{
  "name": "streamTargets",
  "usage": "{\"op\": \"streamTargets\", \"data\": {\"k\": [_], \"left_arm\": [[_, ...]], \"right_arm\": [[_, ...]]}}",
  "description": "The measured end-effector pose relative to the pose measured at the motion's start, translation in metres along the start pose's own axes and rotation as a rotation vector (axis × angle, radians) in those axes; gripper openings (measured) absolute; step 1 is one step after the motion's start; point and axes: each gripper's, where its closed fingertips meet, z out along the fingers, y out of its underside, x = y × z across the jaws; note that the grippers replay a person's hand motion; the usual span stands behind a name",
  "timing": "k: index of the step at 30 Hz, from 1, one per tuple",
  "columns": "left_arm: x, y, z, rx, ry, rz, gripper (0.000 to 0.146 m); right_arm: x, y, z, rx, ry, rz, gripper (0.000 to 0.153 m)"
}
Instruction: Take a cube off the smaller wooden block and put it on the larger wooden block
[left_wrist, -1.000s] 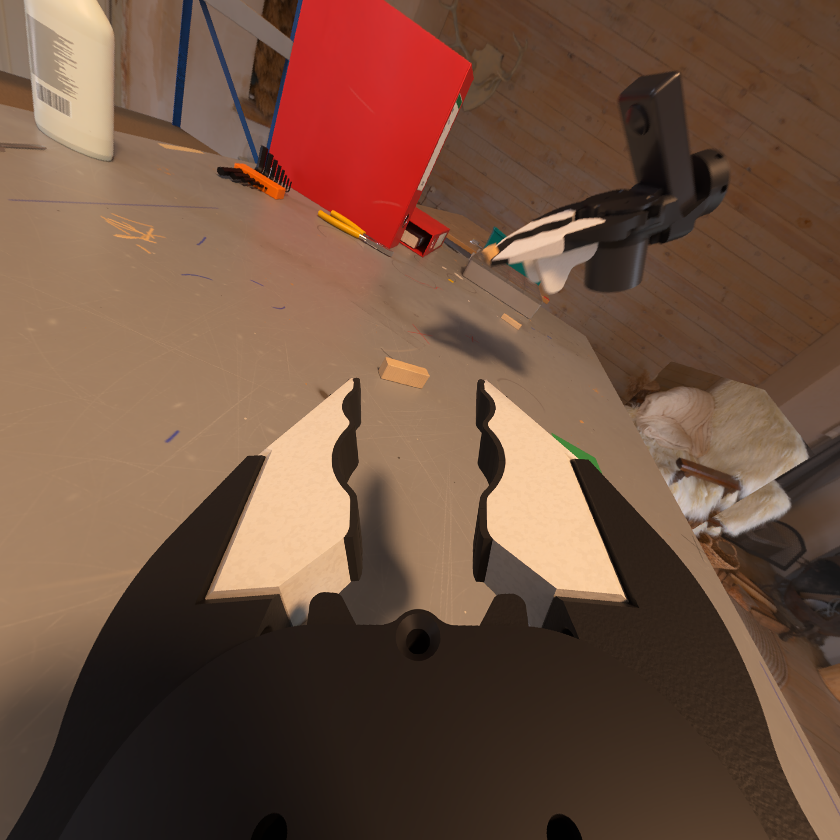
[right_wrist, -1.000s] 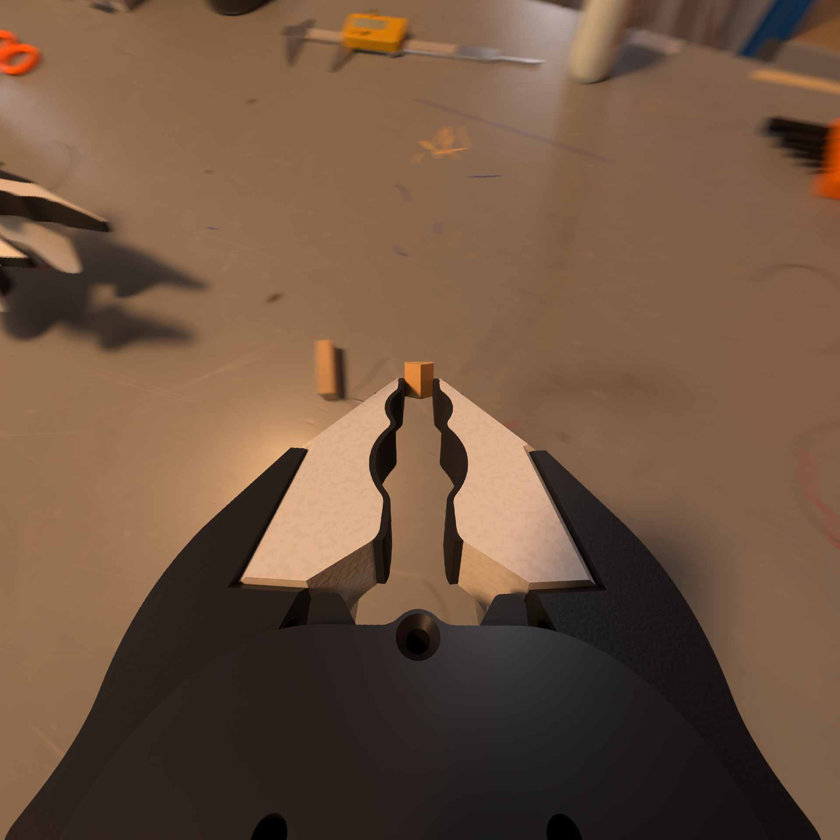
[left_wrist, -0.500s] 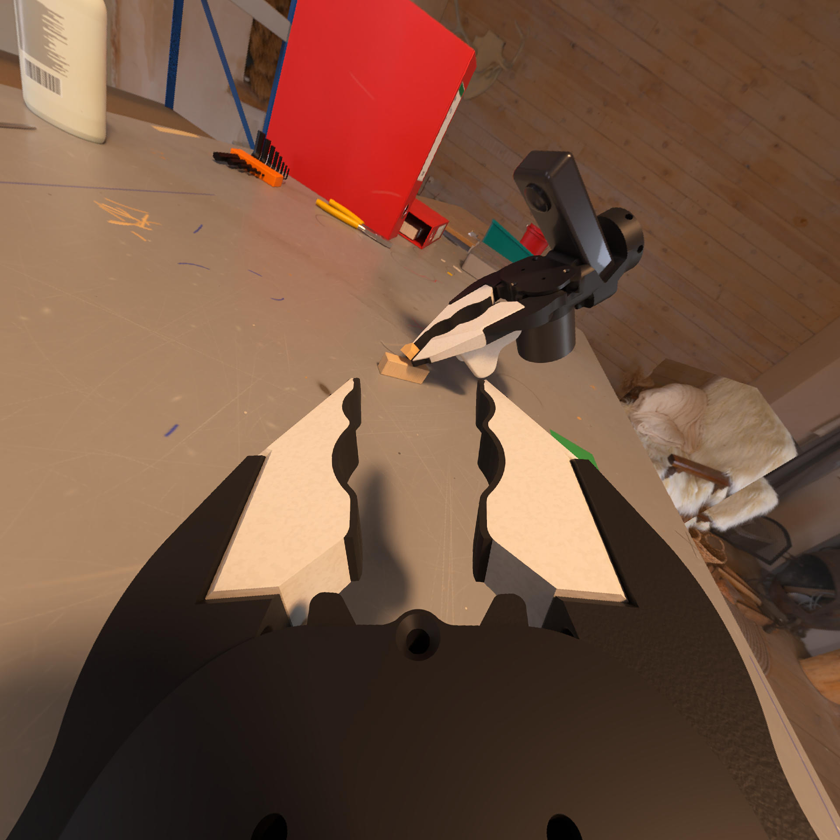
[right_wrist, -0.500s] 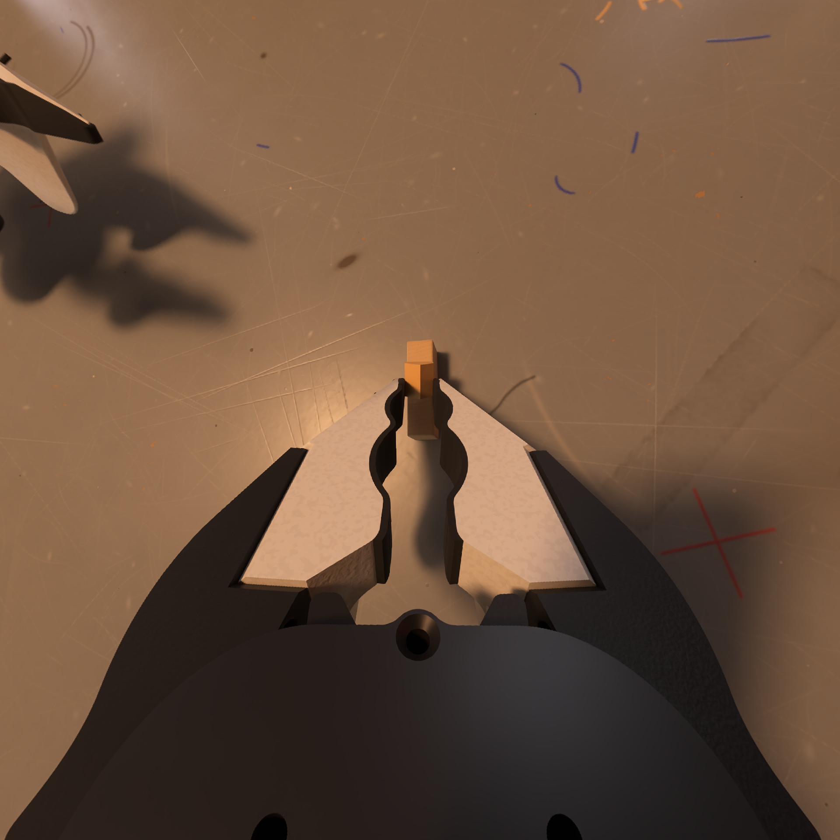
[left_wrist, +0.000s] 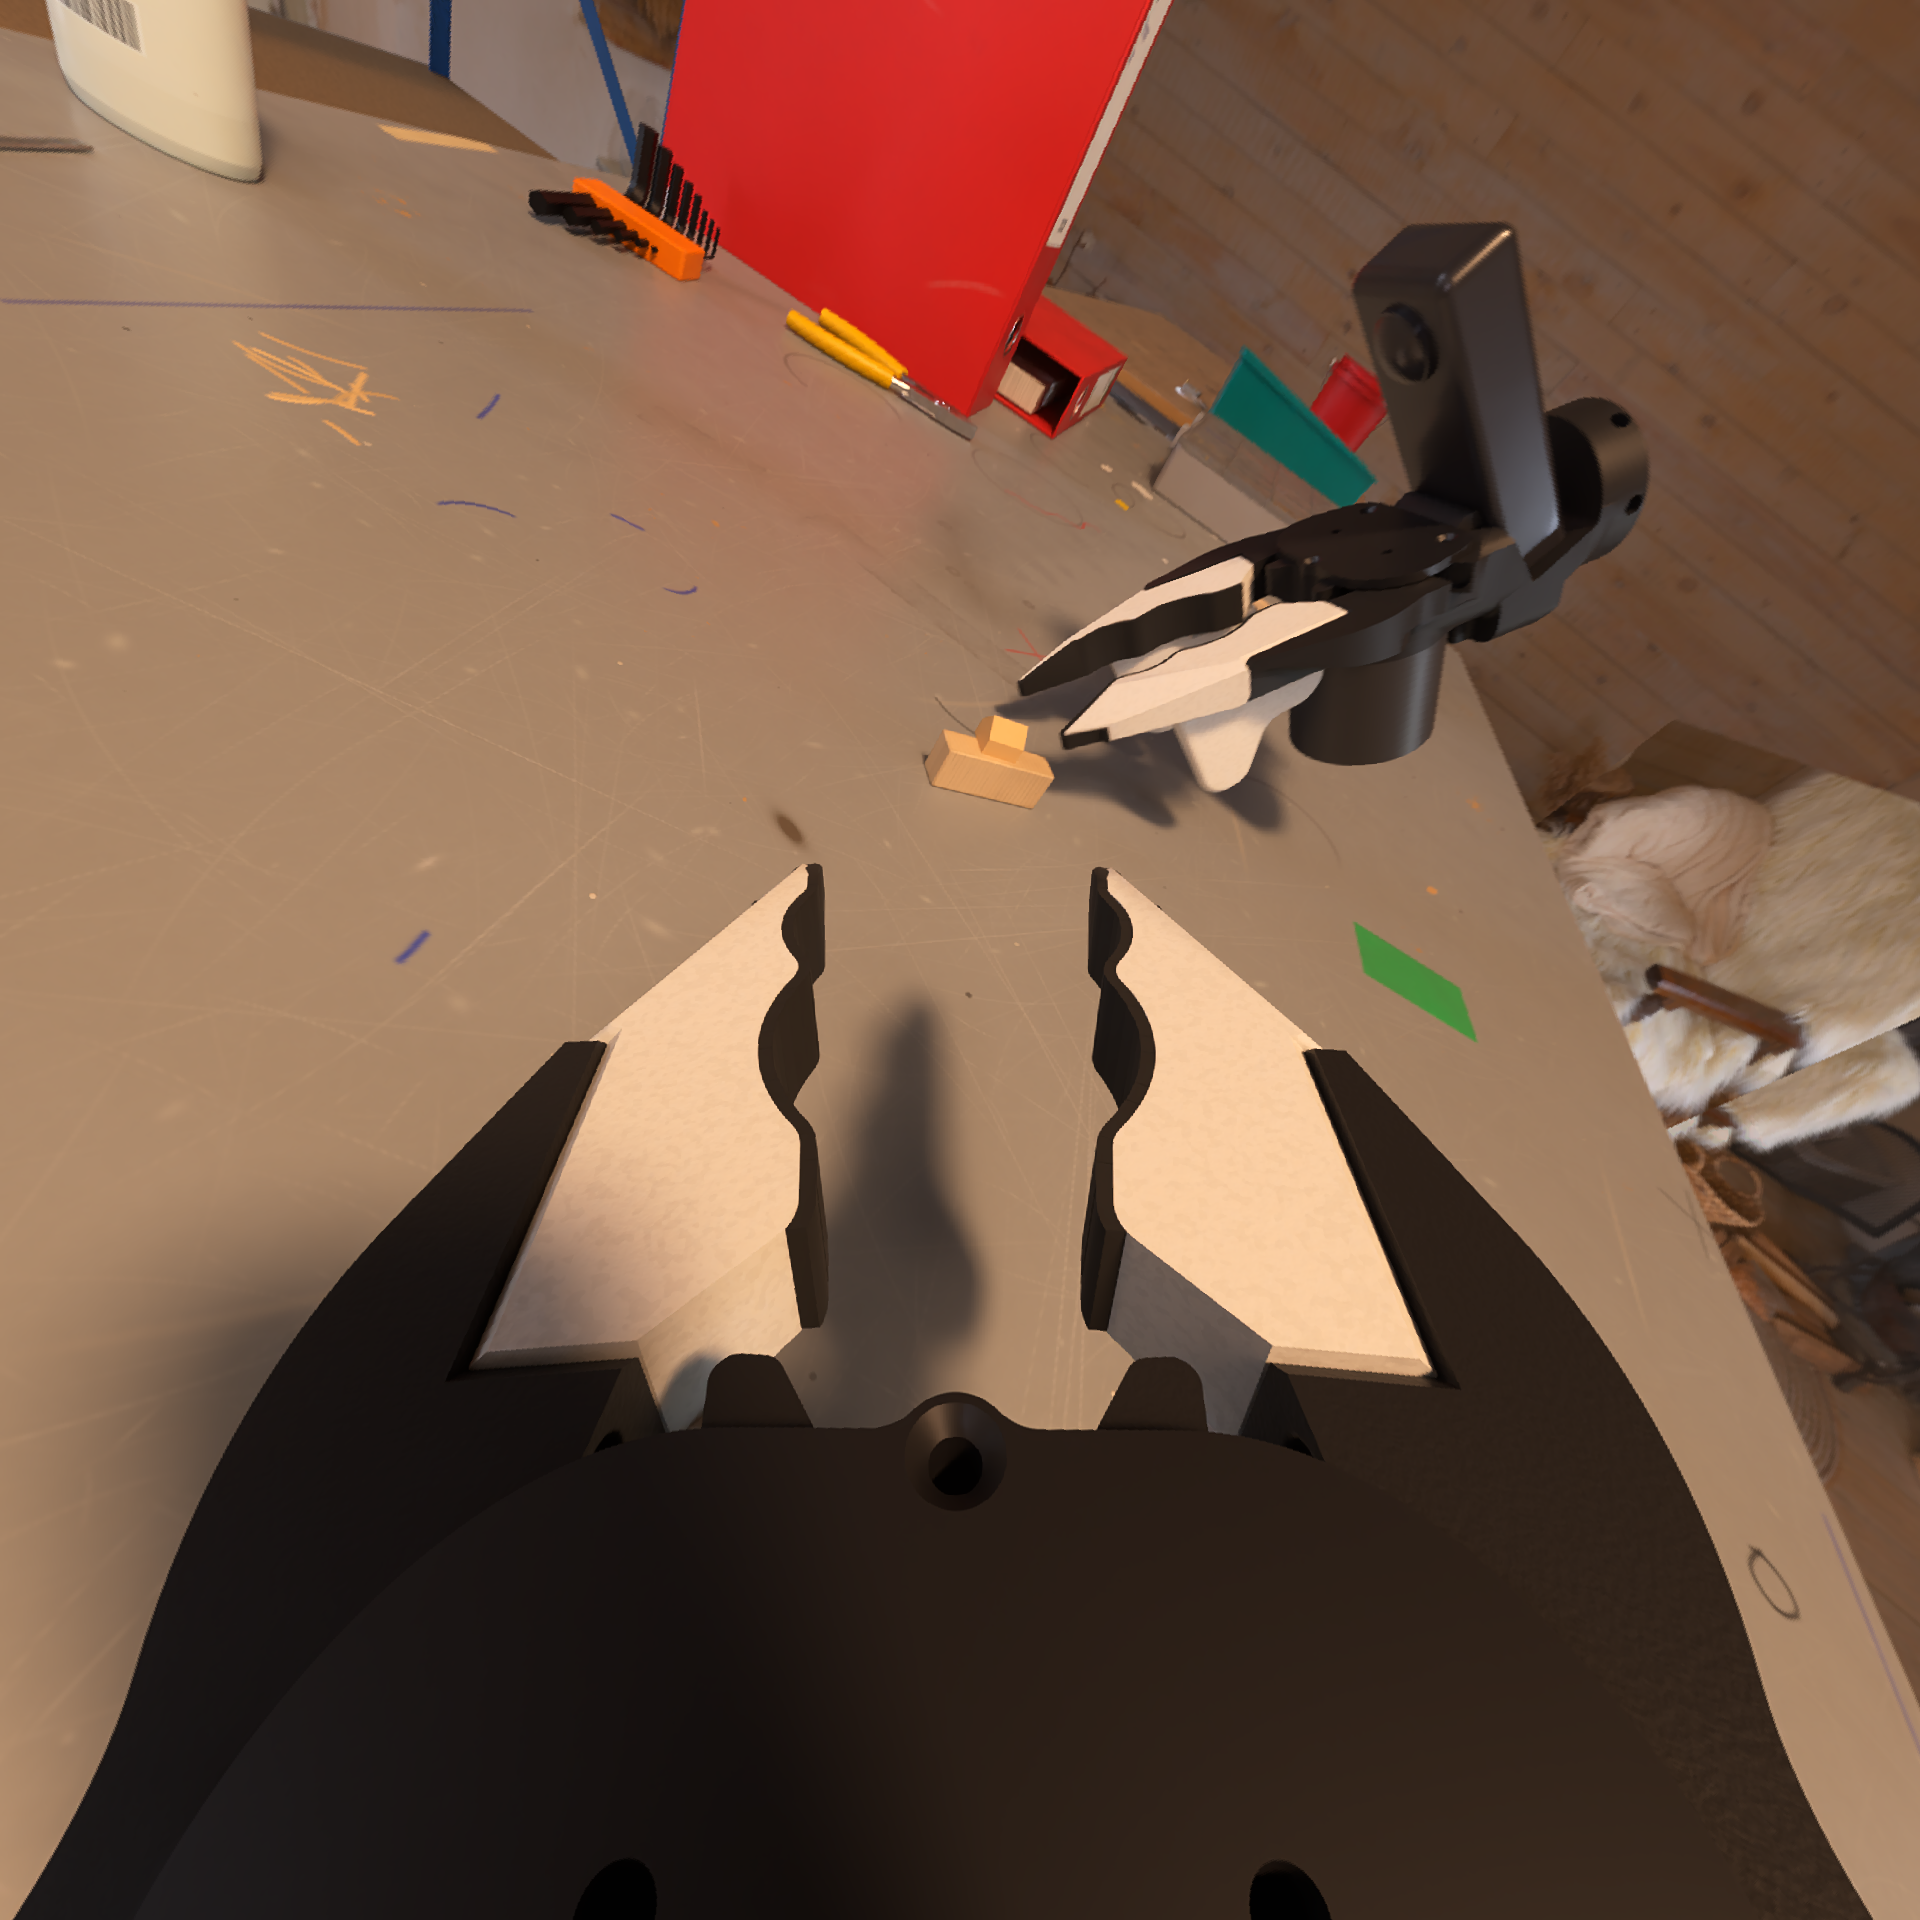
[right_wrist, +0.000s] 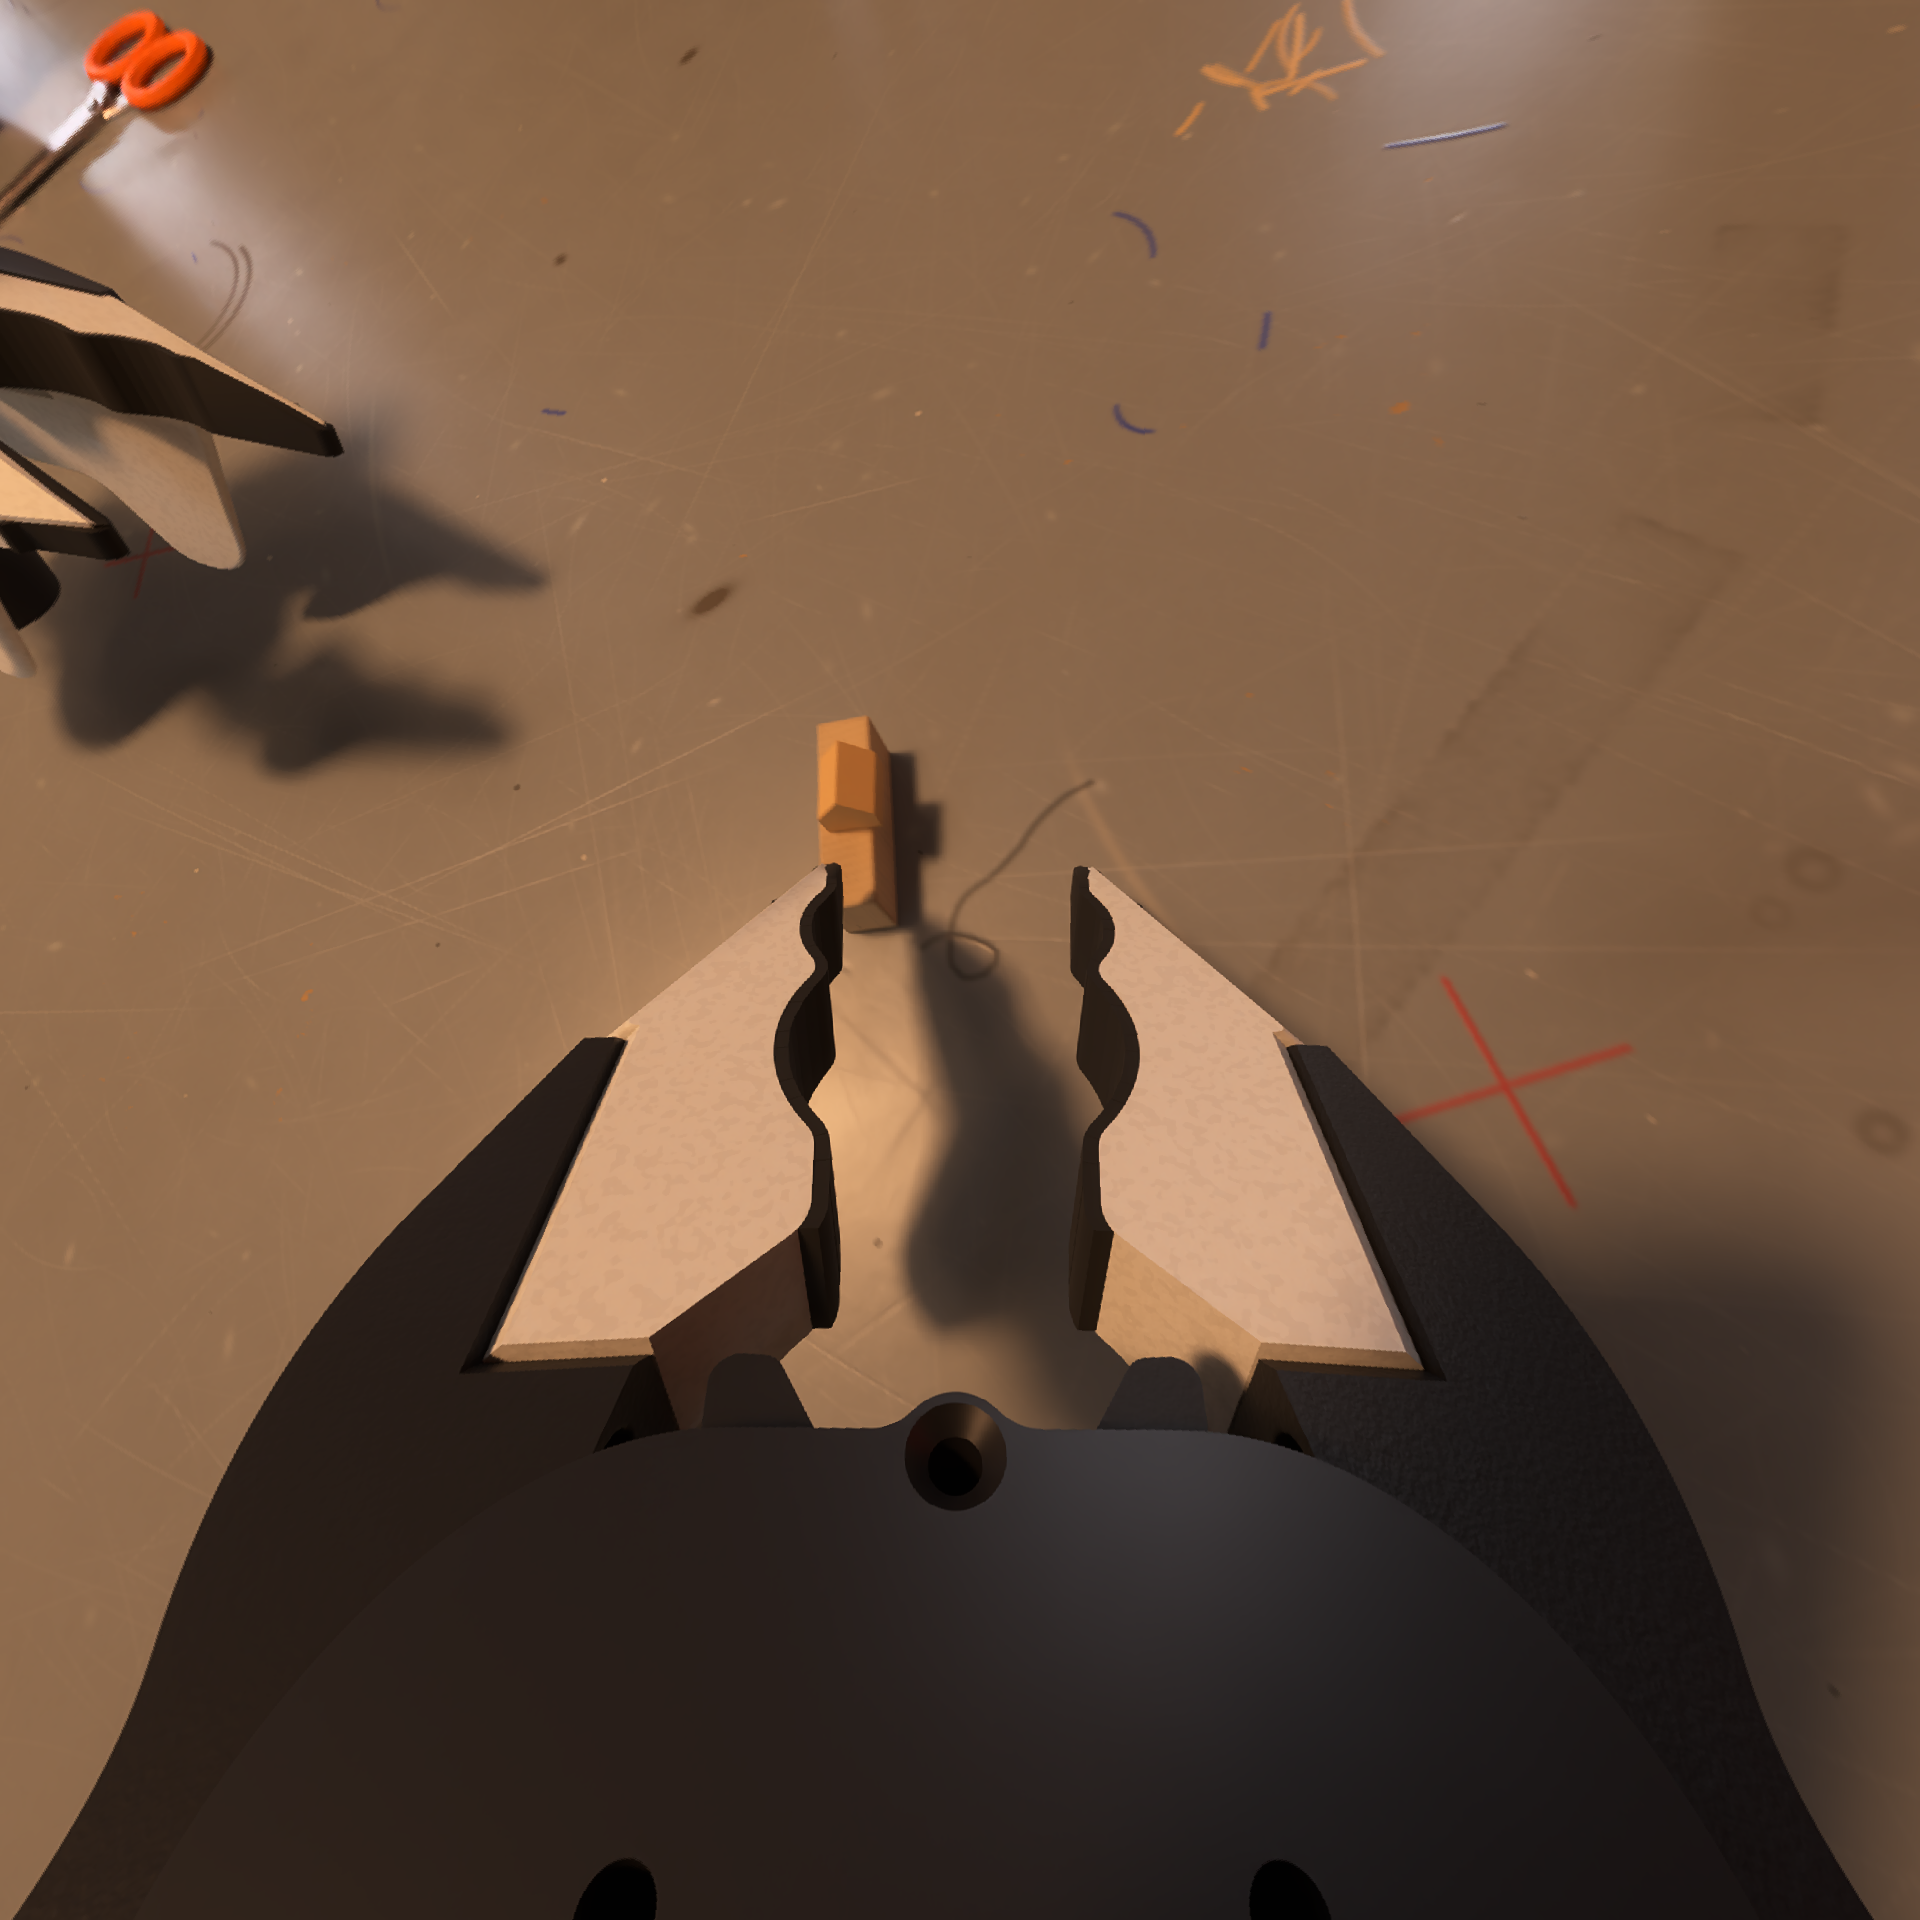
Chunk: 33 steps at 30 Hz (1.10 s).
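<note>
Hovering above table (right_wrist: 1351, 520), my right gripper (right_wrist: 951, 883) with jaws wide, holding nothing. Cube (right_wrist: 854, 784) sits on larger wooden block (right_wrist: 871, 883), at 12 o'clock, slightly toward 11, just beyond my left fingertip. Block long axis runs 12 to 6, along my fingers. My left gripper (left_wrist: 954, 883) also wide and empty, block at 12 o'clock but farther; right one is nearer. Smaller wooden block not in view, I think. Placing looks done; next is probably retreat.

Left gripper (left_wrist: 954, 873): matte black body, cream speckled fingers (left_wrist: 675, 1122) with wavy black inner edges. Right gripper (right_wrist: 954, 873): identical; one central screw hole.
</note>
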Motion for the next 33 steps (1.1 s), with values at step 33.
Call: {"op": "streamTargets", "data": {"k": [33], "left_arm": [[0.004, -0.022, 0.03, 0.06, 0.084, 0.029, 0.051]], "right_arm": [[0.085, -0.131, -0.03, -0.48, -0.091, -0.575, 0.023]]}}
